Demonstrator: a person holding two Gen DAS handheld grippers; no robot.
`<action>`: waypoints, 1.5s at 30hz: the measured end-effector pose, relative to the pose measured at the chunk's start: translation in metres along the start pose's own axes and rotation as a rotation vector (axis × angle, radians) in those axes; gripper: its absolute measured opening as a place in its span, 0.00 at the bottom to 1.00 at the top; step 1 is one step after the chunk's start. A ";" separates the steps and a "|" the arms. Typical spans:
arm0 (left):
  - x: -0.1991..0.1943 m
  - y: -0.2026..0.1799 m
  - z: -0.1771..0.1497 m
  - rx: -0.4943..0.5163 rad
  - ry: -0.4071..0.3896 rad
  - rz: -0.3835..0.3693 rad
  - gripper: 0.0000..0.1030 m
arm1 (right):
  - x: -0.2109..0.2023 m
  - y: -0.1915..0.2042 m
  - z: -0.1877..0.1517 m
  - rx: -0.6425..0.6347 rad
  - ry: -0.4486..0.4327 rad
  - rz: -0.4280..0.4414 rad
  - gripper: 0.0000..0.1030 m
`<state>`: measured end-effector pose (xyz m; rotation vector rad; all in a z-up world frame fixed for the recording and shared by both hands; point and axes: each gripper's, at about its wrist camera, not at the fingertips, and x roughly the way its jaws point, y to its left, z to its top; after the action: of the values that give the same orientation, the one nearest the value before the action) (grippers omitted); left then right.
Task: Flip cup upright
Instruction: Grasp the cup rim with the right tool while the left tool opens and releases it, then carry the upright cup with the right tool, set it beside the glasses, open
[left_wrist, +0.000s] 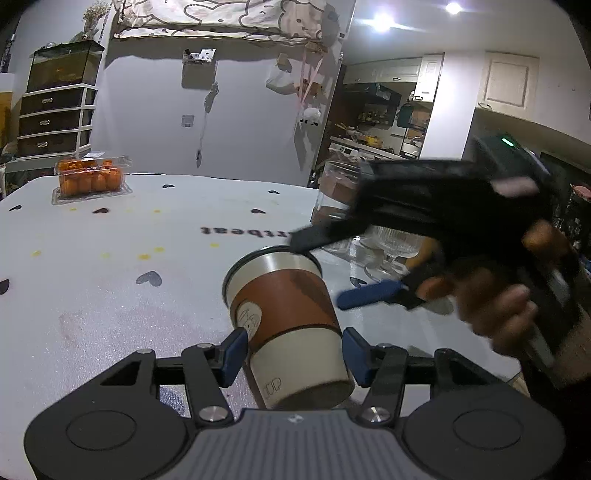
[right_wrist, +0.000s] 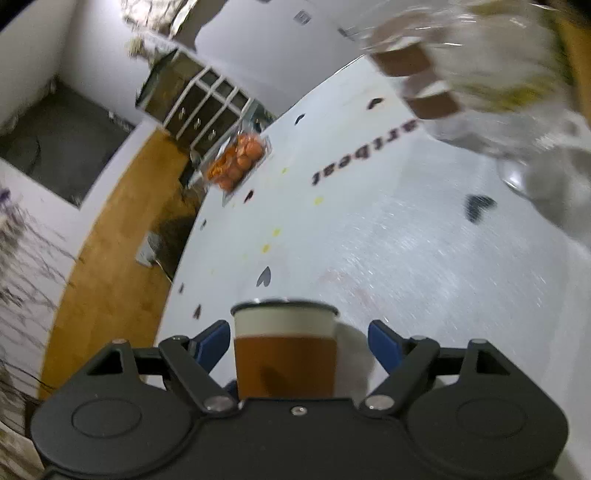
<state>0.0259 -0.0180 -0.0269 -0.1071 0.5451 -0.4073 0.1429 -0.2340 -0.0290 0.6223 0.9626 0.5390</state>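
Lettering on the white table cover (left_wrist: 110, 280) reads "rtbeat" upside down beyond the left jaws, with the first letters hidden behind the right gripper; in the right wrist view "artbeat" runs sideways, well ahead of the right jaws. Black hearts and small yellow spots are scattered over the same cover. The cup (left_wrist: 284, 317) carries a brown sleeve with a pale oval patch whose marking cannot be read, and near its base a small outlined word that looks like "cup" turned on its side.

The cup sits between the blue pads of the left gripper (left_wrist: 295, 356), tilted, its metal rim pointing away from the jaws and its base nearest the camera. The left jaws stand wide apart: the left pad (left_wrist: 233, 354) is at or just touching the cup's wall, while the right pad is a little clear of it. It has no firm hold.

The right gripper (left_wrist: 321, 266) comes in from the right side of the left jaws, blurred, held by a hand (left_wrist: 498, 314). Its jaws are also spread; one dark finger lies at the cup's rim and the blue one is beside the sleeve. In the right wrist view the cup (right_wrist: 284, 354) stands between the right gripper's (right_wrist: 299, 345) pads with gaps on both sides.

Far ahead of the left jaws, to their left, sits a clear box of orange fruit (left_wrist: 90, 177). Glassware (left_wrist: 391, 240) stands behind the right gripper.
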 end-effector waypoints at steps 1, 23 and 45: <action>0.000 0.001 0.000 -0.001 0.001 -0.003 0.56 | 0.008 0.006 0.003 -0.014 0.019 -0.006 0.81; 0.005 0.003 -0.004 0.020 0.008 -0.027 0.66 | 0.018 0.034 0.020 -0.228 0.111 -0.058 0.80; 0.008 0.008 -0.007 0.009 -0.013 0.017 0.91 | 0.023 0.041 0.051 -0.692 -0.494 -0.605 0.80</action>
<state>0.0313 -0.0139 -0.0379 -0.0966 0.5308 -0.3917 0.1926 -0.2024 0.0081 -0.1715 0.4048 0.1325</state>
